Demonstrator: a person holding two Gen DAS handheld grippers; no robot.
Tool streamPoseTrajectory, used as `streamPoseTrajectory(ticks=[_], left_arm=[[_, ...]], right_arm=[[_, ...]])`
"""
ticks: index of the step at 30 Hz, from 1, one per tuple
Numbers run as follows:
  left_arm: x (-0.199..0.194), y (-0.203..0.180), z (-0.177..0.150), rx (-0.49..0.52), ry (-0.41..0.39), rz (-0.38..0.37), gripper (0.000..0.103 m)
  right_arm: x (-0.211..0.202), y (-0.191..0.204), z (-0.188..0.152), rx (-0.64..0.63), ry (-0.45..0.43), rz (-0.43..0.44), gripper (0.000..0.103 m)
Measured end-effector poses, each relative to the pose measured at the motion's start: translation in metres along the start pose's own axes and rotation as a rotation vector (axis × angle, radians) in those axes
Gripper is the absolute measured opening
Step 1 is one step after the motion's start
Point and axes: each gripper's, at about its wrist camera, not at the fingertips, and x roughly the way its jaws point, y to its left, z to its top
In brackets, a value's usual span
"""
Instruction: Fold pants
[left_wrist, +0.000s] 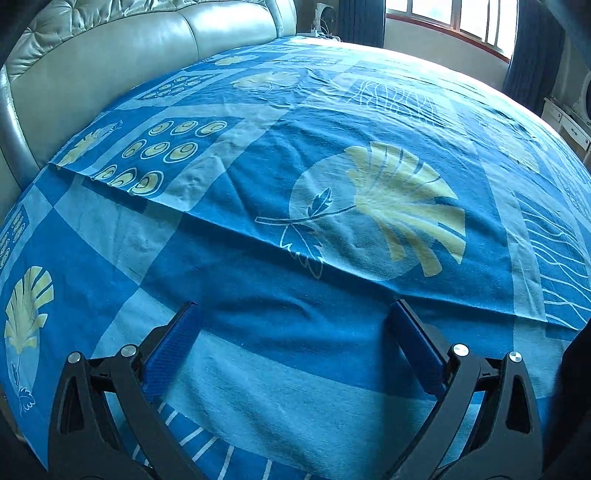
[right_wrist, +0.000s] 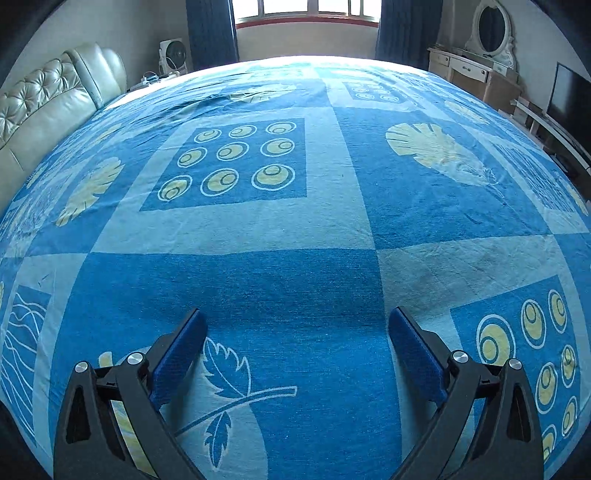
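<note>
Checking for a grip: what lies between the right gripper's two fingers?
Nothing held: only the flat blue bedsheet shows between the open right gripper fingers, in the right wrist view.

Your bed wears a matt, woven cotton-like sheet (right_wrist: 295, 266), slightly creased. Beside it, the headboard (left_wrist: 110, 62) is glossy padded leather. Each claw has textured blue pads (right_wrist: 177, 362).

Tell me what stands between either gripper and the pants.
No pants show in either view, so that cannot be judged. The left gripper and right gripper both stand open over the blue patterned bedsheet, with nothing between their fingers. A fold in the sheet lies ahead of the left gripper.
</note>
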Motion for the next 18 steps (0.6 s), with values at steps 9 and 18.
streamPoseTrajectory(ticks=[9,18], left_arm=[[0.0007,-0.0006,0.0001,0.002,0.0,0.001,0.101],[0.0009,-0.0007,0.0001,0.002,0.0,0.0,0.101]], right_arm=[[0.0032,-0.0064,0.0014,0.016,0.002,0.022,0.098],[0.0032,-0.0065,0.0013,0.016,0.002,0.024,0.098]])
